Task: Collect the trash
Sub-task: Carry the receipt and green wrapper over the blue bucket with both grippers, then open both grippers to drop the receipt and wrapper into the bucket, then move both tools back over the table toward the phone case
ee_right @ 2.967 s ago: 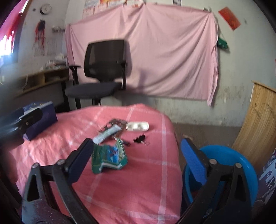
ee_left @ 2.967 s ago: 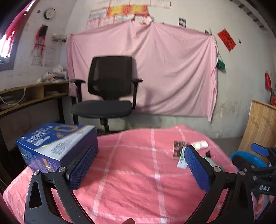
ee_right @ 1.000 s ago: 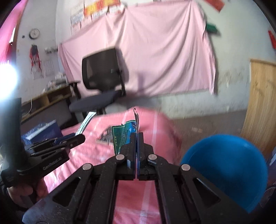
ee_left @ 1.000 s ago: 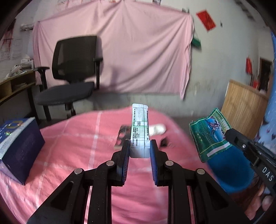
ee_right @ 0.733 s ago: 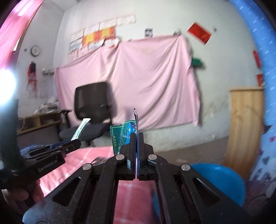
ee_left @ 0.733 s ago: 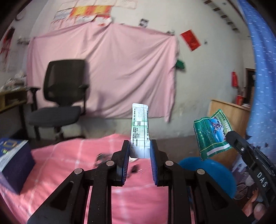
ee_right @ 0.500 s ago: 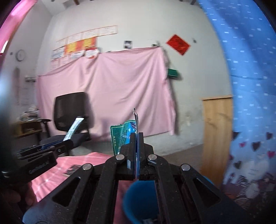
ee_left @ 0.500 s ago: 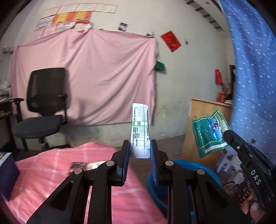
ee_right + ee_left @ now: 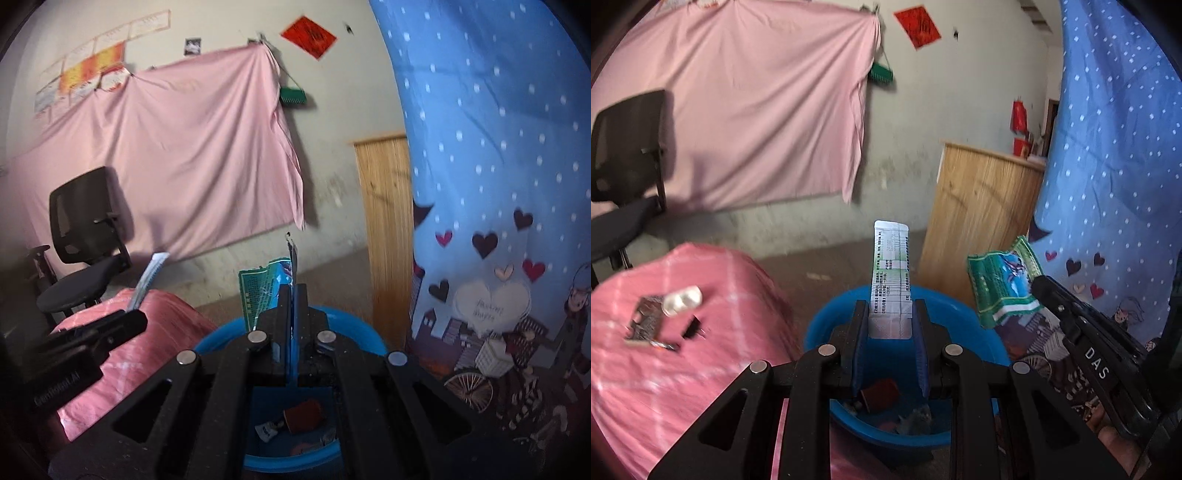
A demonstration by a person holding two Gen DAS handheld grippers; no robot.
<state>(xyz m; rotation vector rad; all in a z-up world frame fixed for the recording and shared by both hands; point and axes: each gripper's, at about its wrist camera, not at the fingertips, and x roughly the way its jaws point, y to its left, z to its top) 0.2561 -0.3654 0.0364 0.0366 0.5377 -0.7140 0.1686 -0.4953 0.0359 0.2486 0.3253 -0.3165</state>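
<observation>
A: Obs. Blue bin [image 9: 960,310] on the floor, just beside the pink-clothed surface [image 9: 683,373]. Both tongs sit over its mouth. Some refuse already lies at the bottom: a brown cup [image 9: 304,415] and smaller bits.

B: Loads?

A: Left tongs [image 9: 891,332] clenched on a long white sachet [image 9: 891,280], gripped at its lower end, standing upright between the pads. Right tongs [image 9: 291,314] clenched on a green wrapper [image 9: 1001,284]; seen from the right wrist, it is pinched edge-on, jaws nearly touching.

B: So the step in hand is the drop. How to do it well?

A: My judgement: tip each pair downward before releasing. The sachet stands tall above the jaws and its top leans toward the far rim, so released as it is it may topple outside. Lower it until the free end is inside the bin's wall, then let go.

B: And the wrapper?

A: Light, flat foil; likely to flutter or cling to a pad. In the left wrist view it appears out toward the bin's right rim. Bring it nearer centre, open wide, and check that it has left the pad.

B: Remaining on the surface?

A: A white case [image 9: 682,301], a dark packet [image 9: 642,323], a black clip [image 9: 692,328], and one small item too blurred to name. Which of these count as trash I cannot tell.
</observation>
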